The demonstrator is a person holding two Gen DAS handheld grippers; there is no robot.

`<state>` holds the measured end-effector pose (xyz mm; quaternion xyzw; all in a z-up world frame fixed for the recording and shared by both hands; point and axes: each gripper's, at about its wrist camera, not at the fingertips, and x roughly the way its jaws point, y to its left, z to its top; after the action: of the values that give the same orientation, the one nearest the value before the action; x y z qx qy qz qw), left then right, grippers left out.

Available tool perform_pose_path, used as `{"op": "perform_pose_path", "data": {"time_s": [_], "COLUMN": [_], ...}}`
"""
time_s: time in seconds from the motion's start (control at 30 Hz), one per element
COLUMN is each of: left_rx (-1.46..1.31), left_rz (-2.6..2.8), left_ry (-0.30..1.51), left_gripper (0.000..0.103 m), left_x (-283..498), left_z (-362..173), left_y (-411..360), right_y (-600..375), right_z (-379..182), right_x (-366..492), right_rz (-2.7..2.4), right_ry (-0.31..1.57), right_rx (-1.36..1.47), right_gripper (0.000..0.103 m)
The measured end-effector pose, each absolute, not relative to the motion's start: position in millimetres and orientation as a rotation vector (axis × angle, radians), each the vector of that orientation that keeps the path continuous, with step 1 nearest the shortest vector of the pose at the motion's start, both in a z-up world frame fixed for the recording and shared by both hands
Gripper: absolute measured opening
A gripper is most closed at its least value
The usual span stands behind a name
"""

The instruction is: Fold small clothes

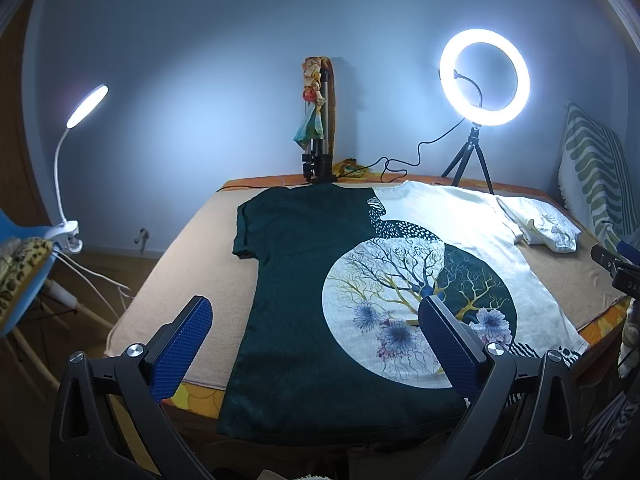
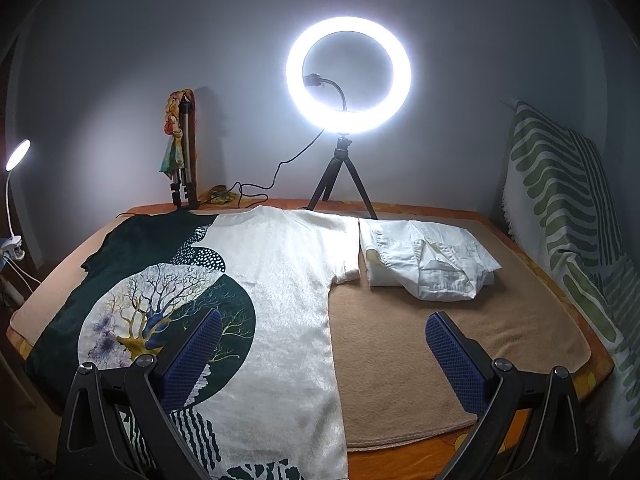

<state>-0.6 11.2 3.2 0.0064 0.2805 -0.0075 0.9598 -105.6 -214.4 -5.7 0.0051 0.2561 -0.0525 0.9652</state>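
Right now my left tongs [image 1: 316,344] and right tongs [image 2: 324,354] hang wide and empty above the T-shirt [image 1: 320,280], spread flat on the blanket [image 2: 420,340] for folding; a folded white shirt [image 2: 428,260] sits aside

Pale blue-grey wall [image 2: 120,60]. Ring light [image 2: 348,76] on small tripod, lit — cable trails left. Clip lamp [image 1: 86,106] lit at left edge. Beige blanket [image 2: 440,340] over orange surface. Green-striped cushion [image 2: 560,208] right — wooden floor [image 1: 108,264] left.
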Motion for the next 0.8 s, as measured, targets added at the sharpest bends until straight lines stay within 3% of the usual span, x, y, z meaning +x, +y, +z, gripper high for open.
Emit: {"op": "perform_pose_path", "data": {"time_s": [0.8], "left_rx": [0.01], "left_rz": [-0.017], "left_ry": [0.569], "left_gripper": [0.102], "left_x": [-1.2], "left_z": [2.3], "left_y": [11.9], "right_y": [-204.9], "right_z": [-4.0], "right_x": [-104.5], "right_rz": [-0.092], "right_ry": [0.508], "right_rx": [-0.004], "right_gripper": [0.103]}}
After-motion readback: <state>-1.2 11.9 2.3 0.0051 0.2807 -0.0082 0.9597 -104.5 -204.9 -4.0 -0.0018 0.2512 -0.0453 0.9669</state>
